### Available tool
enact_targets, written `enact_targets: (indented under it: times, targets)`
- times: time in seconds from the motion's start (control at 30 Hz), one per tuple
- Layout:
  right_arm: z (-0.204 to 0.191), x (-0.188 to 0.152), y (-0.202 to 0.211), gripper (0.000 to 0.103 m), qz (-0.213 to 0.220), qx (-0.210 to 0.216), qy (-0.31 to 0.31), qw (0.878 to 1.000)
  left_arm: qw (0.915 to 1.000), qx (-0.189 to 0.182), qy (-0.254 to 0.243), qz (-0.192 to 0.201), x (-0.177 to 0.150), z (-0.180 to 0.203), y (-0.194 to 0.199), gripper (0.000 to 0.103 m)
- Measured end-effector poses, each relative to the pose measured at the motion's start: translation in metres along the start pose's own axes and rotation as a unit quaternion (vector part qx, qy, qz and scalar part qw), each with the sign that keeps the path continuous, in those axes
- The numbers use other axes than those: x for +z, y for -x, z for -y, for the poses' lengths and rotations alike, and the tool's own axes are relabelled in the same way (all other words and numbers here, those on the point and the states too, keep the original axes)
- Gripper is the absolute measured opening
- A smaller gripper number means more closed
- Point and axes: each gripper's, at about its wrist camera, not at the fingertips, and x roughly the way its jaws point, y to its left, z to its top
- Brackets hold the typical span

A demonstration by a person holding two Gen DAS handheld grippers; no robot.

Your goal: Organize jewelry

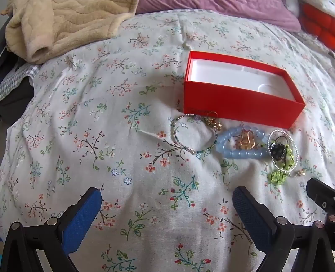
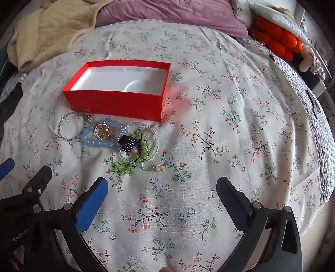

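Note:
An open red box point(image 1: 240, 104) point(image 2: 117, 104) with an empty white inside lies on the floral bedsheet. In front of it lies jewelry: a thin beaded bracelet point(image 1: 178, 134) point(image 2: 62, 127), a light blue bead bracelet point(image 1: 245, 154) point(image 2: 100, 143) around gold rings point(image 1: 247, 138) point(image 2: 102, 129), a clear bead bracelet point(image 1: 295, 154) point(image 2: 155, 142) around a black hair clip point(image 1: 277, 149) point(image 2: 129, 144), green beads point(image 1: 277, 177) point(image 2: 123, 168) and small earrings point(image 2: 159, 167). My left gripper point(image 1: 167, 200) and right gripper point(image 2: 163, 188) are open and empty, short of the jewelry.
A beige blanket point(image 1: 62, 25) point(image 2: 48, 29) lies at the back left. A purple pillow point(image 1: 219, 8) point(image 2: 173, 14) lies at the back. Orange items point(image 2: 276, 39) lie at the back right. The bed's edge drops off on the right point(image 2: 322, 146).

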Motion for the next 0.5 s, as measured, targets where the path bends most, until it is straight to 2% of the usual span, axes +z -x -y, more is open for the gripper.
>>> enact_targets:
  times: [0.4,0.5]
  targets:
    - [0.014,-0.003,-0.003,0.103,0.0,0.0,-0.002,1.0,1.0,-0.001,0.0,0.001,0.0,-0.001,0.002,0.103]
    - [0.005,-0.002,-0.004,0.103,0.0,-0.001,0.001,1.0,1.0,0.0,0.0,0.002,0.0,-0.002,0.002,0.103]
